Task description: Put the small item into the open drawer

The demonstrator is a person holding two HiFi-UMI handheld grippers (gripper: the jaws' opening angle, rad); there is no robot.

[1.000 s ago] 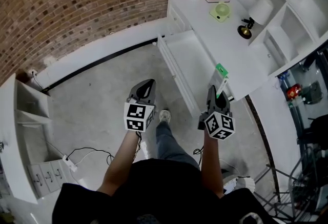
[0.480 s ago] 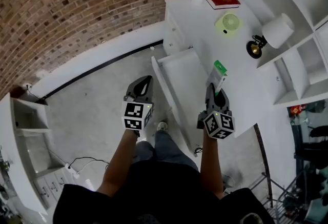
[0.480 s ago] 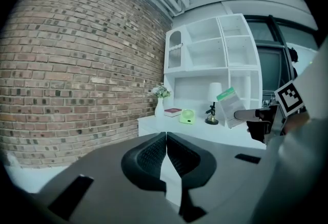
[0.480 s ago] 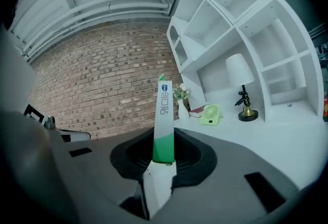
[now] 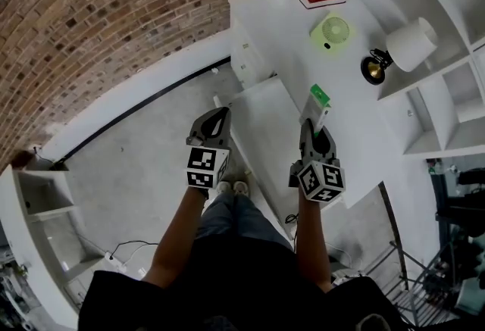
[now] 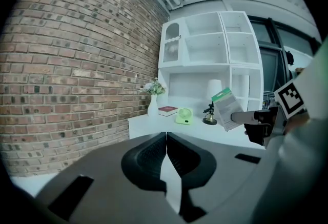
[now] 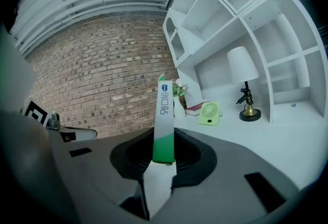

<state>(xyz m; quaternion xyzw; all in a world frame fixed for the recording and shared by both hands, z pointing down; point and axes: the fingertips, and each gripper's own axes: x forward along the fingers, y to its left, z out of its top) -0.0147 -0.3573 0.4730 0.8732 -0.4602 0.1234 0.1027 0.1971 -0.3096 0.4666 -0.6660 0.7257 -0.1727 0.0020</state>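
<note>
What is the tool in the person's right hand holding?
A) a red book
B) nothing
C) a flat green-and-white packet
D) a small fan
C: the right gripper has its fingers pinched on a packet, flat, green and white, that sticks up between them.

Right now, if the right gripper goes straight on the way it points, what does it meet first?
Probably the white desk top, near the green fan: the right gripper, shut on the packet, aims over it that way. Depth is unclear.

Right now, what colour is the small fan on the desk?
The small round fan is light green; clearest in head view.
</note>
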